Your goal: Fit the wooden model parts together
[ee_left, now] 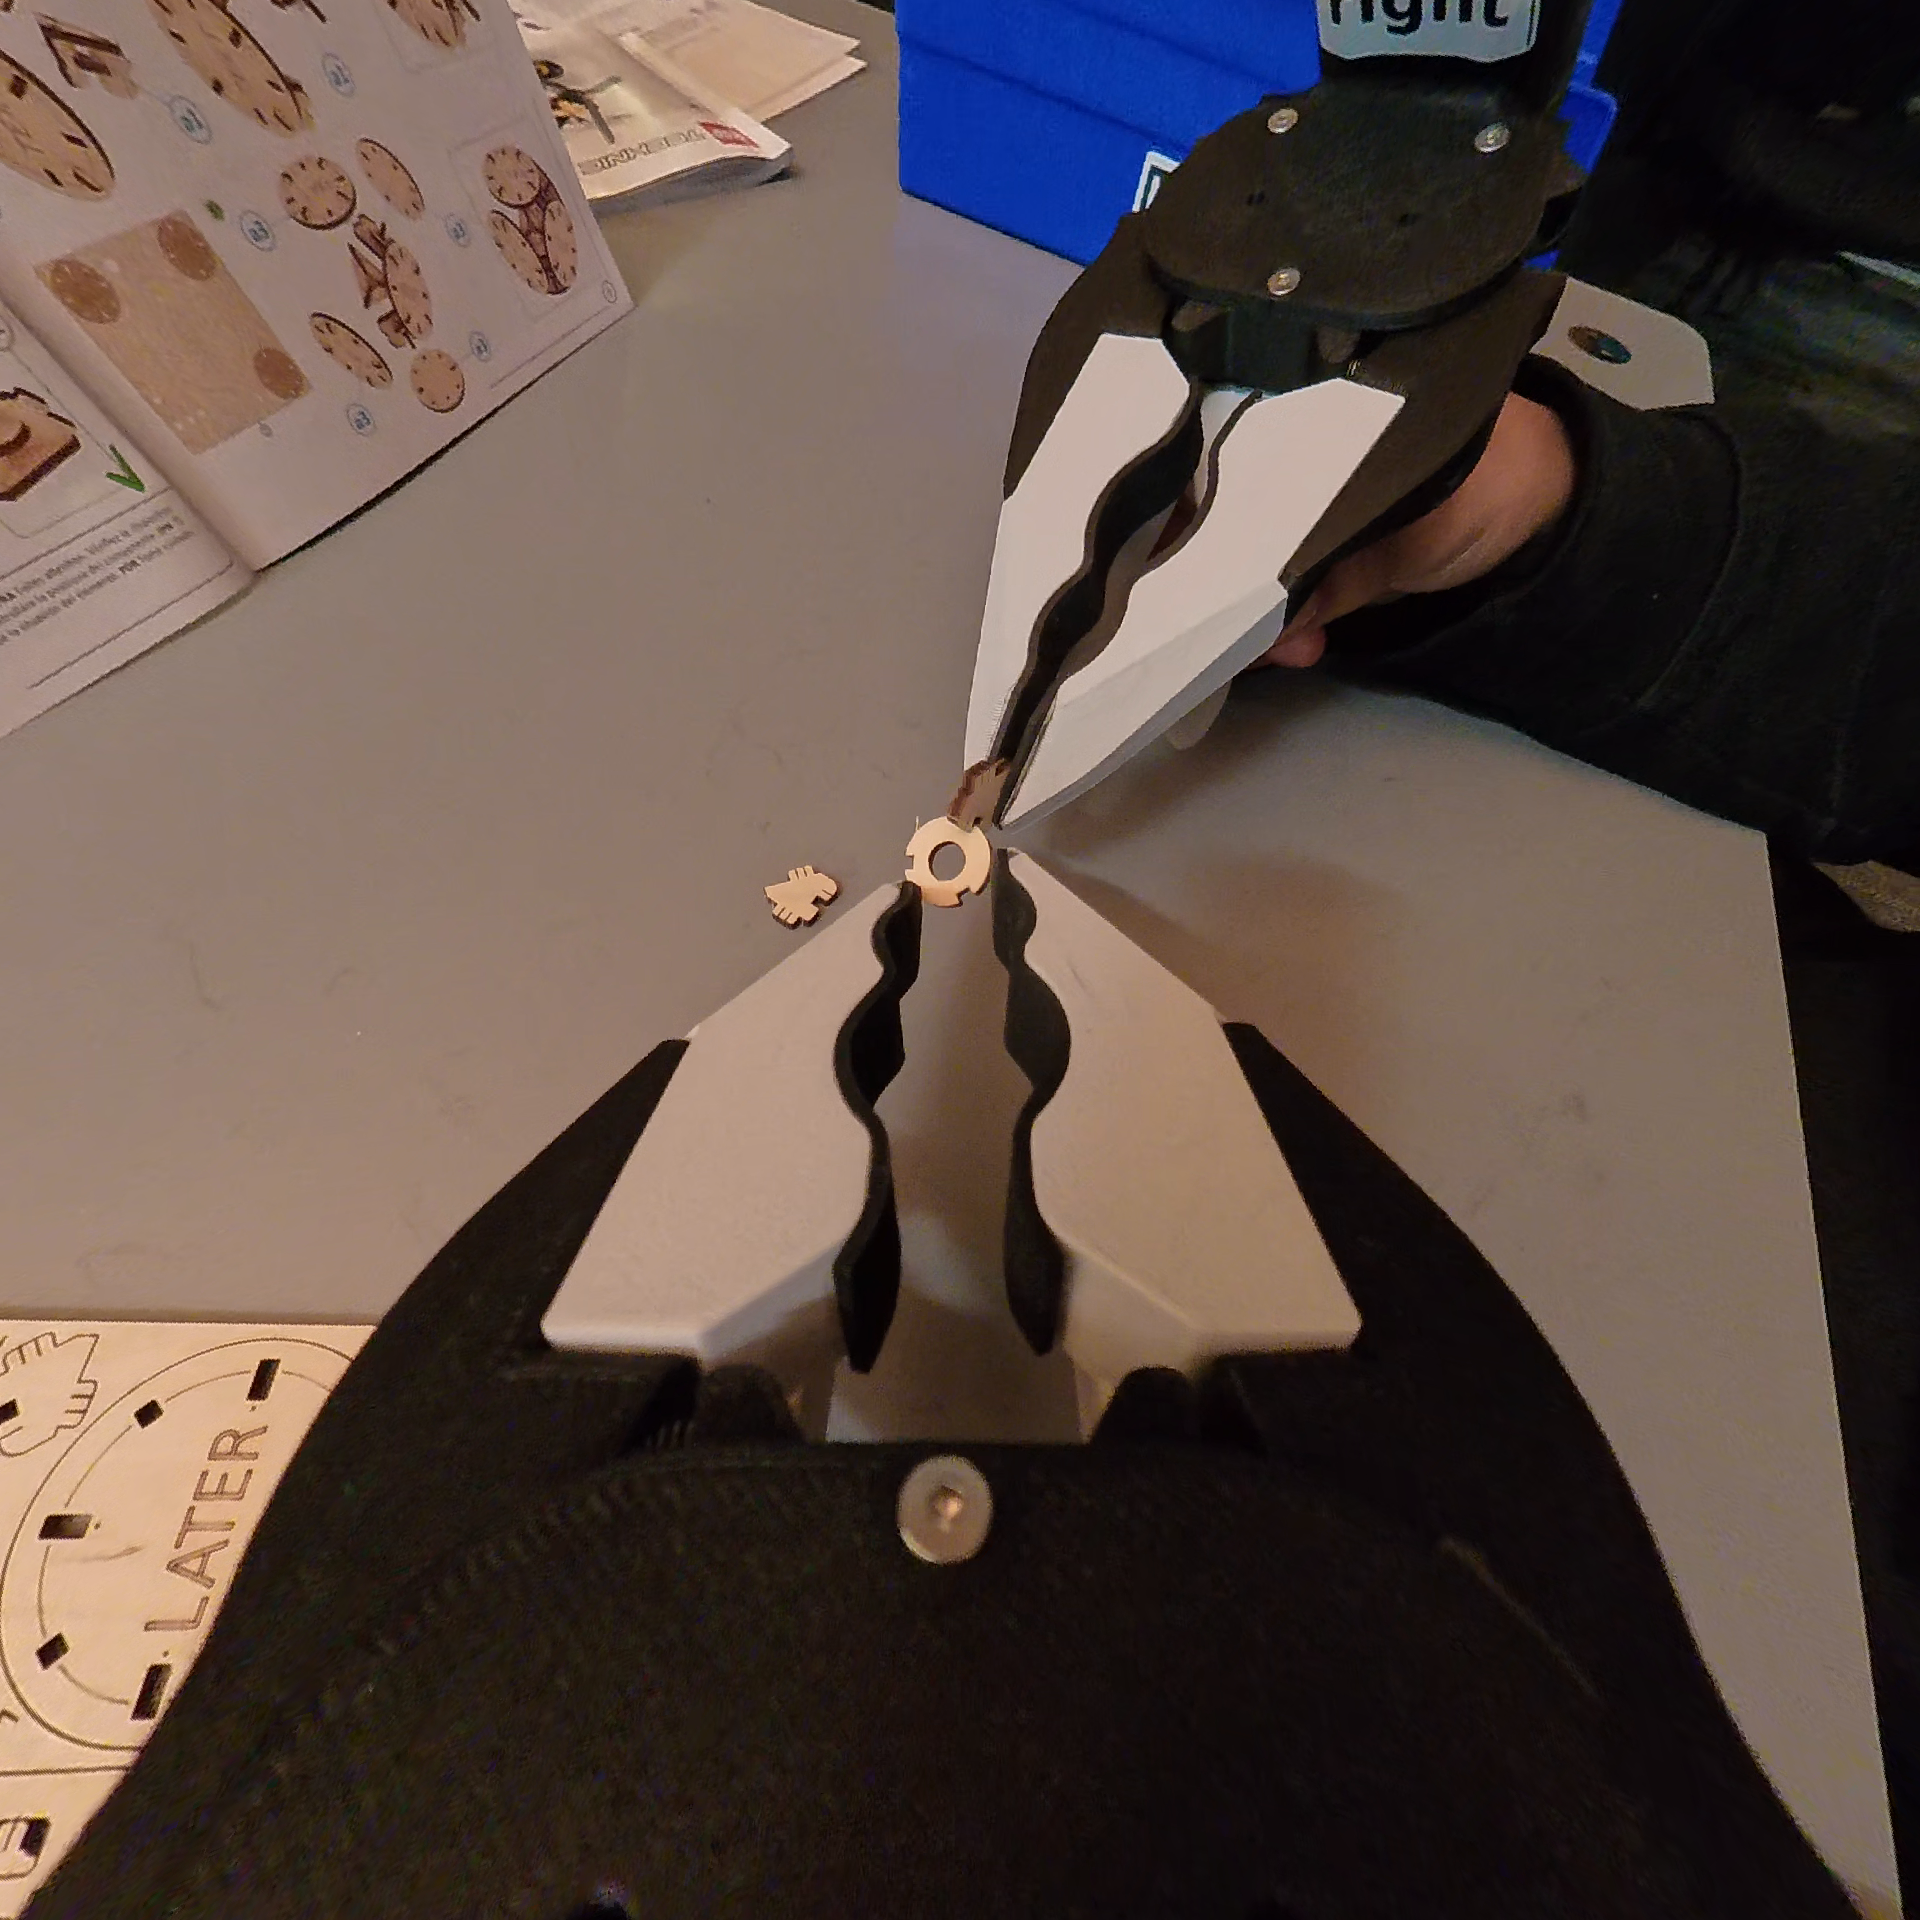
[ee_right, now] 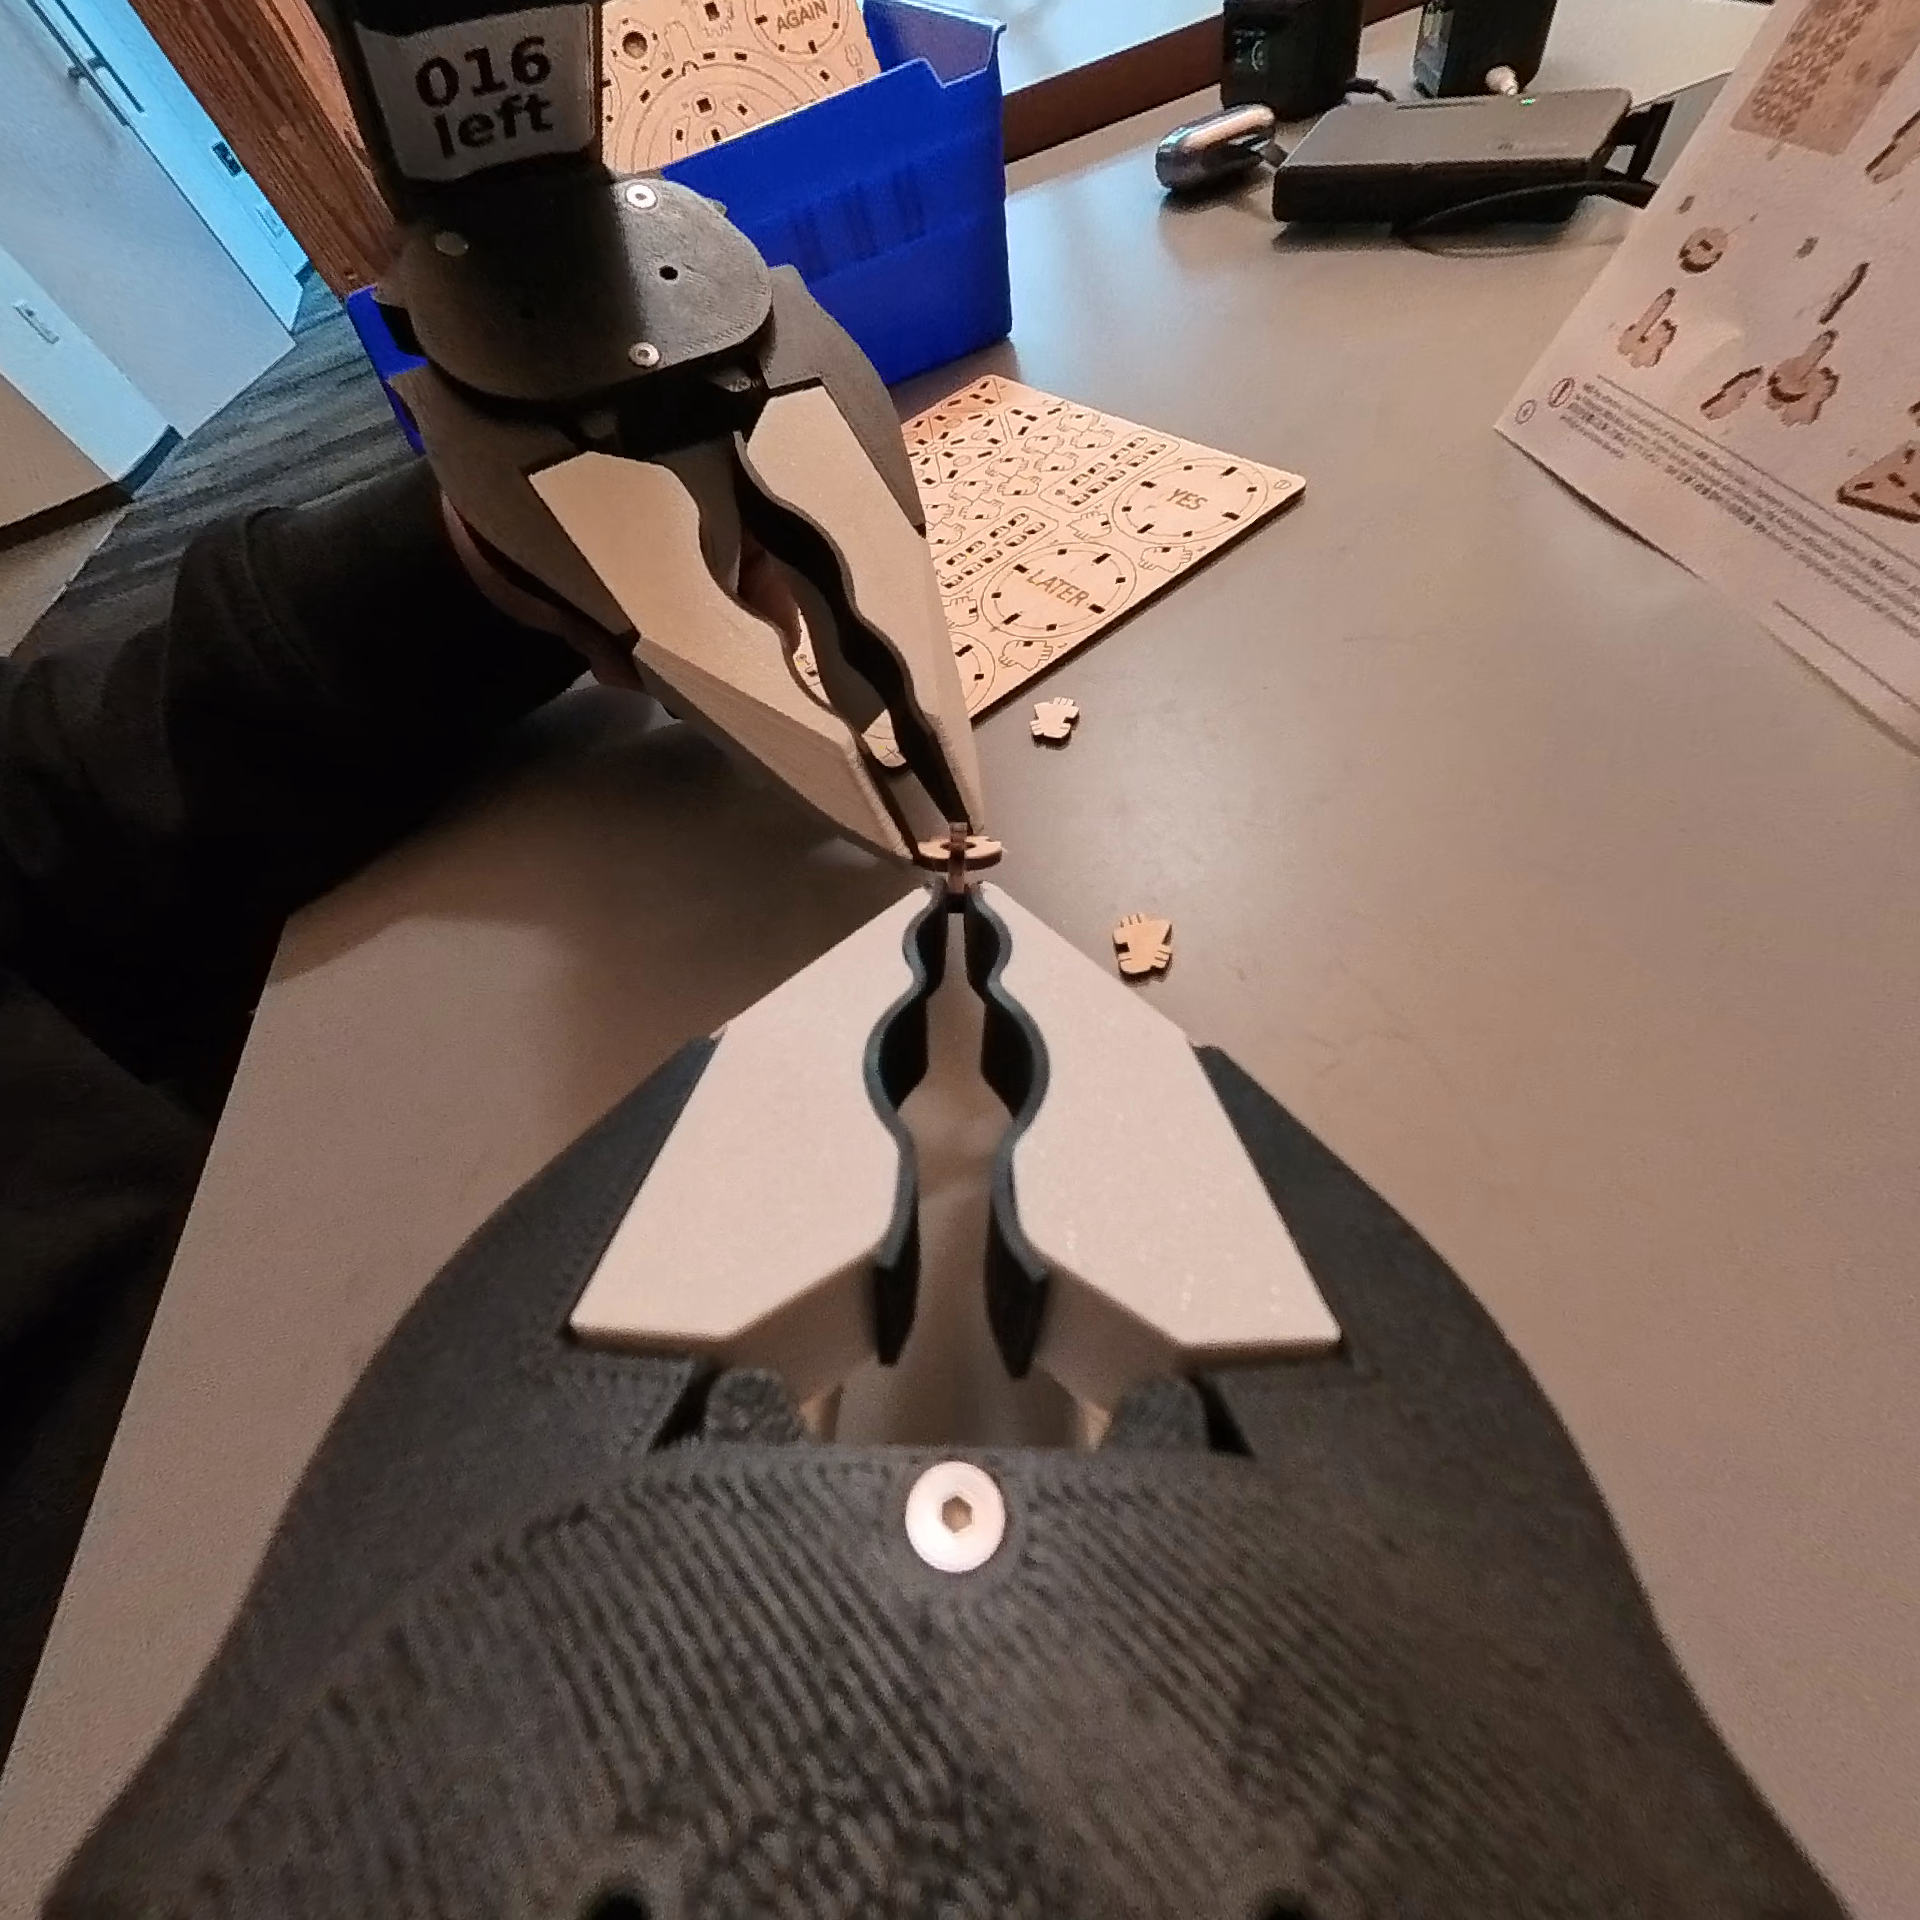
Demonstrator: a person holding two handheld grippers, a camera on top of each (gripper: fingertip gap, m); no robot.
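Note:
My left gripper (ee_left: 951, 878) is shut on a small round wooden ring (ee_left: 945, 862) with a centre hole and notched rim, held flat just above the grey table (ee_left: 520, 727). The right wrist view shows the same ring (ee_right: 982, 854) between the left gripper's tips (ee_right: 935, 836). My right gripper (ee_right: 951, 899) is shut on a small flat wooden piece (ee_right: 954, 878), seen edge-on and upright. This piece (ee_left: 980, 792) touches the ring's far rim at a notch. The right gripper (ee_left: 997, 805) comes in from the upper right in the left wrist view.
A loose wooden piece (ee_left: 800, 896) lies left of the ring; two (ee_right: 1143, 945) (ee_right: 1055, 717) show in the right view. A laser-cut wooden sheet (ee_right: 1091, 520), an open instruction booklet (ee_left: 260, 260), a blue bin (ee_right: 883, 208) and black electronics (ee_right: 1444, 156) surround the spot.

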